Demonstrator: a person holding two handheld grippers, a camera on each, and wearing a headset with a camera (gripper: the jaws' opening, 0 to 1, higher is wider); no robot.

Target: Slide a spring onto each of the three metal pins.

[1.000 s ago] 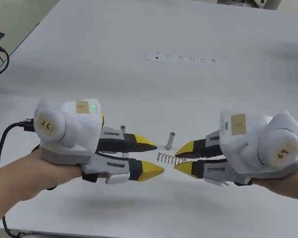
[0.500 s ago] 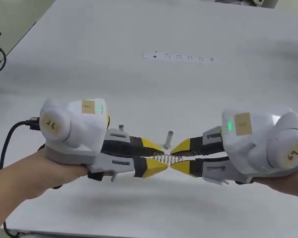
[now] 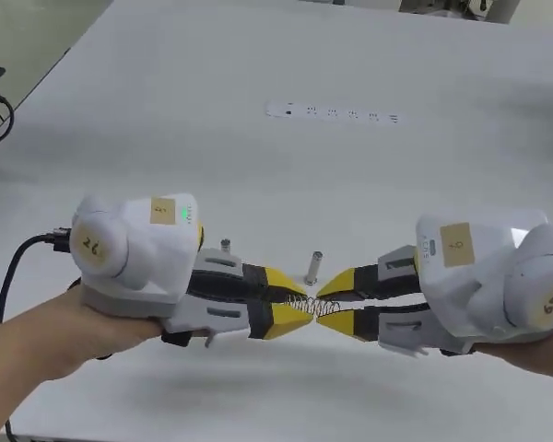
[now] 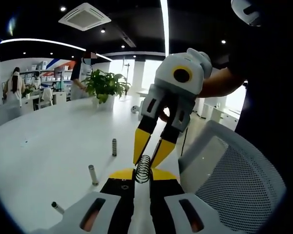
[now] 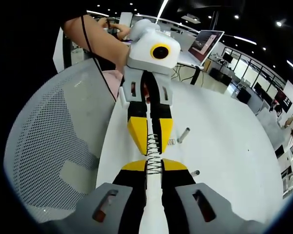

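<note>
Where cap (image 3: 92, 247) reads 26, left gripper (image 3: 300, 306) clamps spring (image 3: 315, 305).

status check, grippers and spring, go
Left gripper and right gripper both shut on the spring, tip to tip. Three pins bare. Nothing in the way.

Spring (image 3: 310, 304) ends hidden inside left gripper (image 3: 300, 302), right gripper (image 3: 323, 306)

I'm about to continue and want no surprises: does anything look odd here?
Nothing looks damaged. The spring is pinched at both ends by the left claw and the right claw, level in the air, not on the nearby pin.
</note>
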